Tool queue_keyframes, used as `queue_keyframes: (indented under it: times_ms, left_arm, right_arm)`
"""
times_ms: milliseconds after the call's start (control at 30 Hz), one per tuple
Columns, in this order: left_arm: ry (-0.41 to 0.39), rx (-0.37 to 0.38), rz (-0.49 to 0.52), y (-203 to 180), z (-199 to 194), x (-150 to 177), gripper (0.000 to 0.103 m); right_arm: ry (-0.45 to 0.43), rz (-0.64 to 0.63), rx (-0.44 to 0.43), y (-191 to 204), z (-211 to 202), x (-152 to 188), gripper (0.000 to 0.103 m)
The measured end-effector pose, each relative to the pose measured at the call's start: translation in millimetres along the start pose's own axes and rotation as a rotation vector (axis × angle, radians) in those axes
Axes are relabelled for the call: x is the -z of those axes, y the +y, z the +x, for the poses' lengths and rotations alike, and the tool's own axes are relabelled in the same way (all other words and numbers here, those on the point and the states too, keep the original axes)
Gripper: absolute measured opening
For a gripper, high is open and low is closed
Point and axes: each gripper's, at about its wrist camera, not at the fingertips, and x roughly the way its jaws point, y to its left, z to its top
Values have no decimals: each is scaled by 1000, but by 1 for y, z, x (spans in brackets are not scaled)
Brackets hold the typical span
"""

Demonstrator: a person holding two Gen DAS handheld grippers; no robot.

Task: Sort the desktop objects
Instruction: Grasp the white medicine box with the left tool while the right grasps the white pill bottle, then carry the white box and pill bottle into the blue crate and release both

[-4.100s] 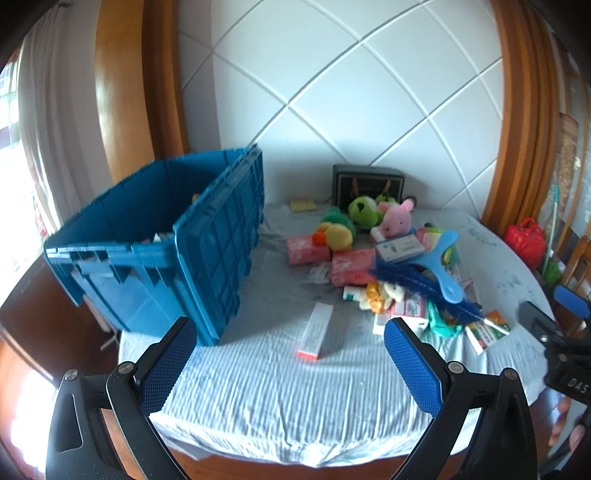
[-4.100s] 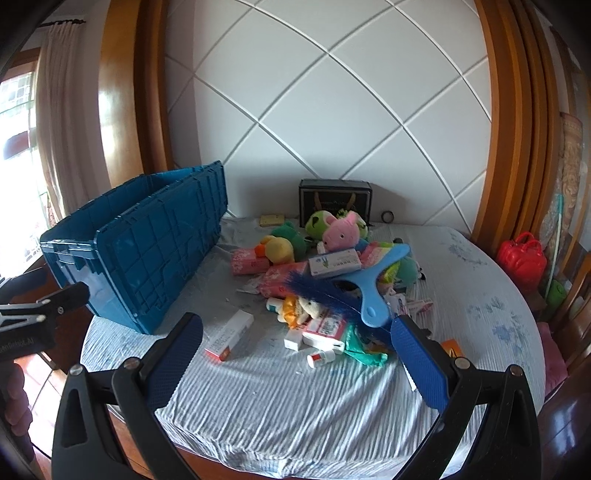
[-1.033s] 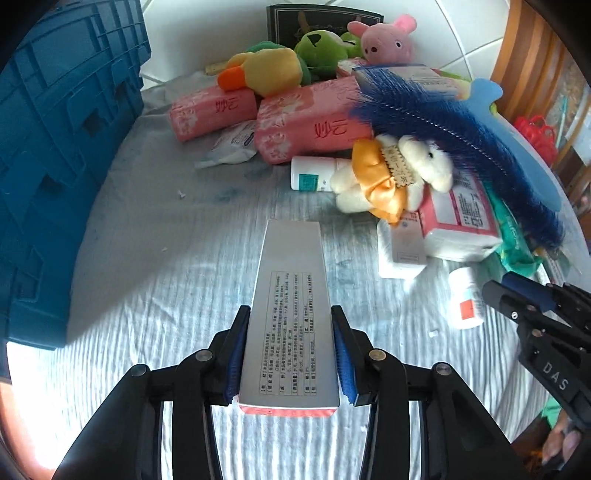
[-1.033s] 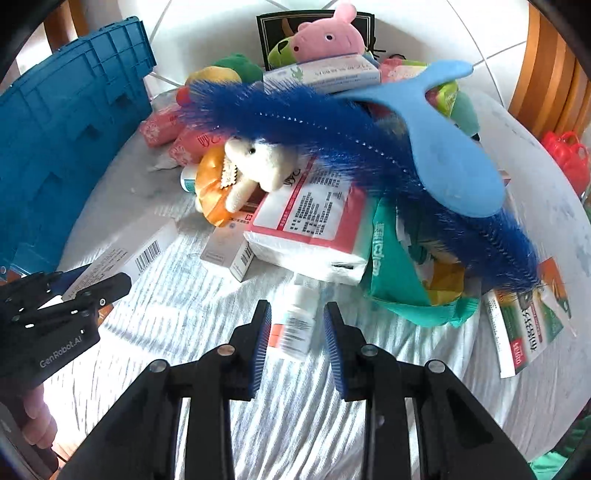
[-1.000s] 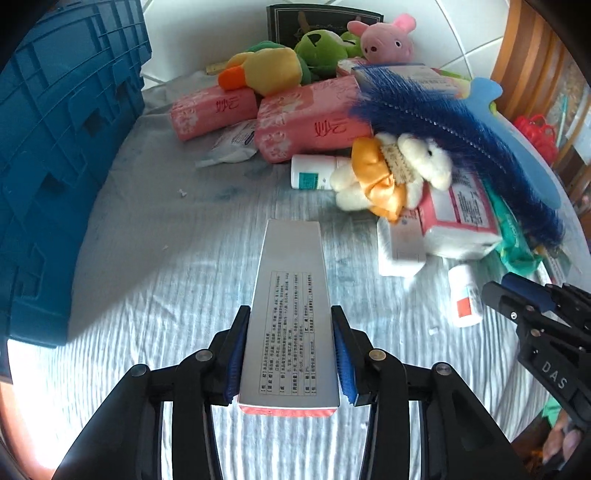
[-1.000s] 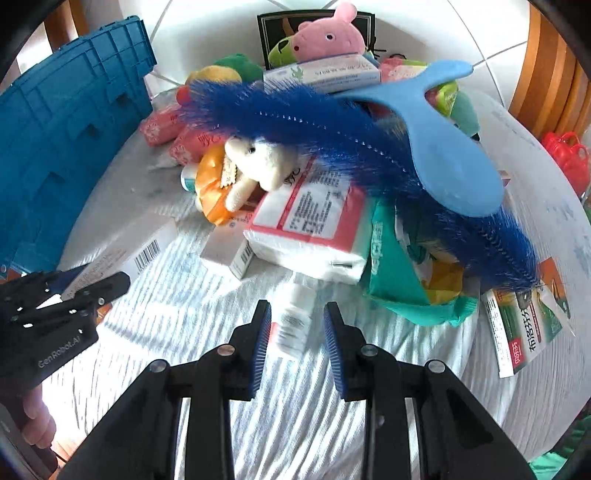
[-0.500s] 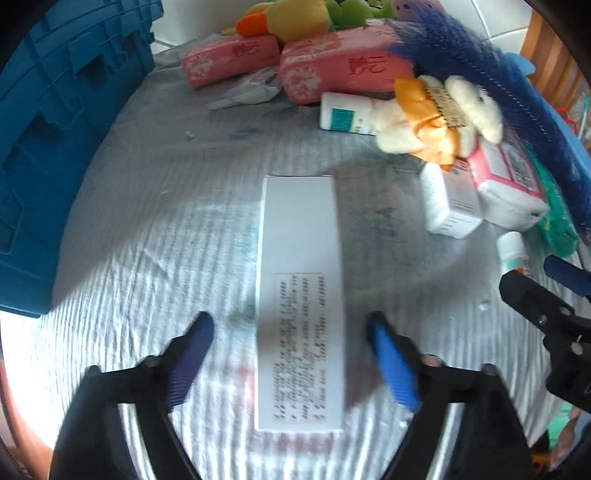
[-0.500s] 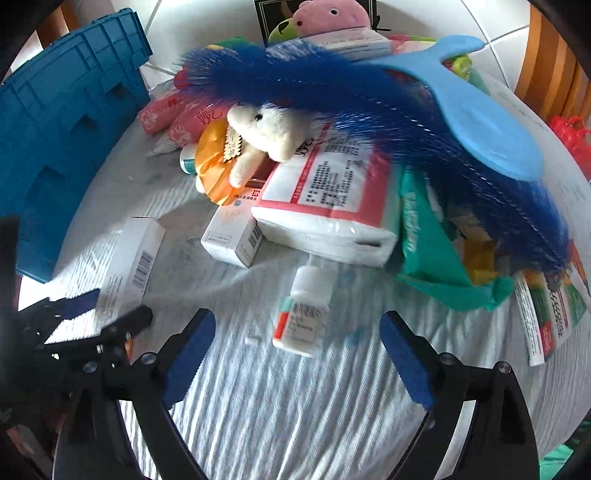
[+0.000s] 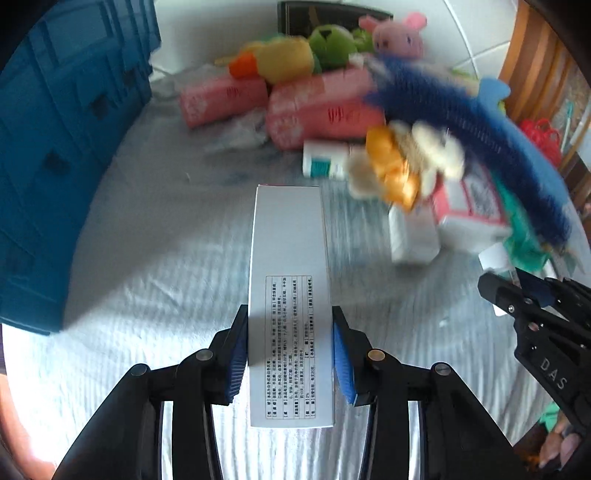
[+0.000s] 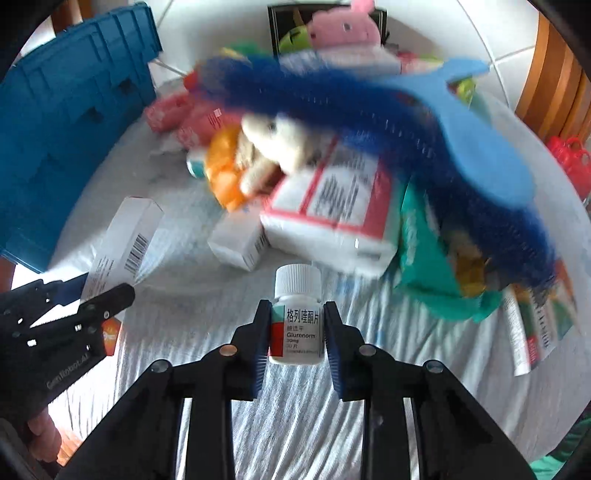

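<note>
Left wrist view: we clamp left gripper [image 9: 291, 354] closing on the box [image 9: 290, 295], right gripper [image 10: 296, 334] clamped on the bottle [image 10: 297, 317], pile [image 10: 332, 155] unsorted beside the crate [image 9: 55, 155].

You see a white tiled wall [image 10: 221, 22] far behind, a brown wooden frame [image 10: 554, 74] at right, and bright daylight at left.

- White ribbed tablecloth [image 9: 147, 295] covers the round table top; it is bright with sun along its near edge and lies in shadow beside the heap.
- White wall [image 9: 461, 29] stands behind the table, crossed by thin diagonal seams (only a few show here).
- Orange-brown wooden trim [image 9: 535, 55] runs up the right side, against the wall.
- Red plastic basket [image 10: 569, 158] sits beyond the table's right edge, below the trim (blurred, so its contents cannot be told).
</note>
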Motion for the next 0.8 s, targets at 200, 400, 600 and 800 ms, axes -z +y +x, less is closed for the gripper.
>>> queue_keyframes:
  times_ms: [200,400,600,800]
  left_arm:
    - [-98,0,6,2,-27,-20,40]
    - [-194,-8,-8,12,-53,-47,40]
    - [-261,-42,-33,11,-86,-58,40]
    - [-325,-75,-62,12,-118,-62,40]
  right_arm:
    - [-105,-30,-20,9,-7,-23,27]
    - [-170,-53,-38,18,-10,-43,27]
    - [-242,-92,-62,26,-23,-55,28]
    - [-323,-141,-84,28,-73,-68,27]
